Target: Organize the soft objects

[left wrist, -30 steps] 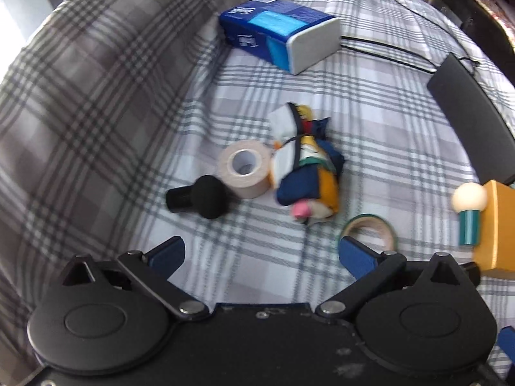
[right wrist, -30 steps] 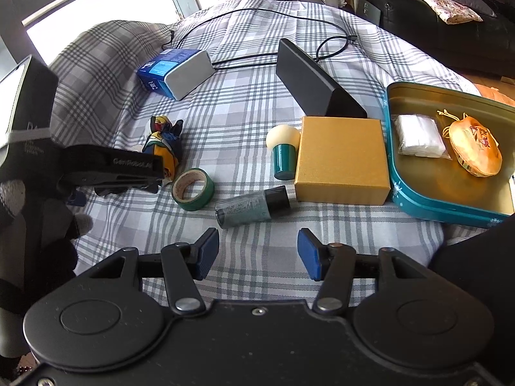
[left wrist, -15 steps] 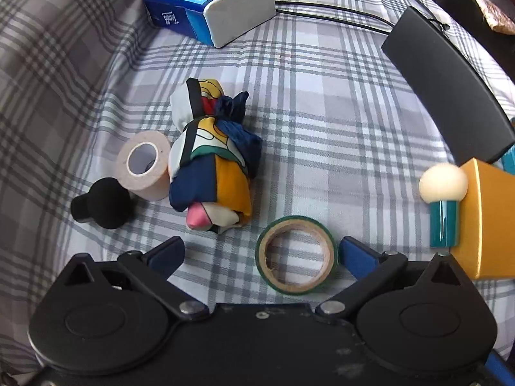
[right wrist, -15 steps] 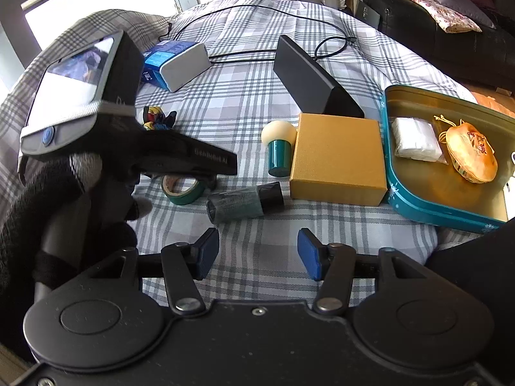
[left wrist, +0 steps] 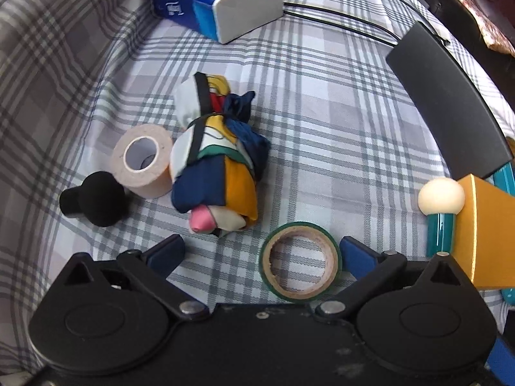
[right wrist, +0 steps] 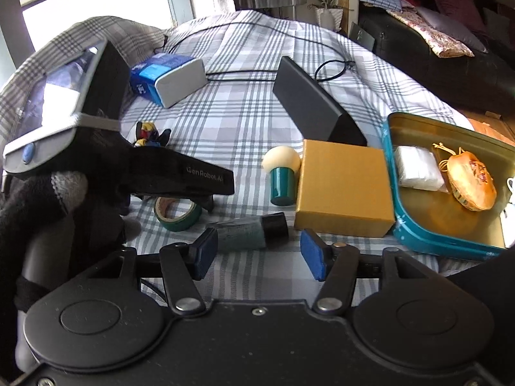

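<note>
My left gripper (left wrist: 260,252) hangs open low in the frame, with the bundle (left wrist: 215,157) just above it at centre. The green tape (left wrist: 301,262) sits between its fingers, so closing now could snag tape instead of cloth. My right gripper (right wrist: 259,252) is open too, over a tube (right wrist: 249,230). I read "GenRobot.AI" on the left gripper's side.

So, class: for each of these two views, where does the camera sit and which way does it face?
Left wrist: on the left gripper, looking down at the fabric bundle; its open fingers show.
Right wrist: on the right gripper, facing across the bed toward the teal tray; its open fingers and the left gripper show.
Shared: green tape roll, gold box.
</note>
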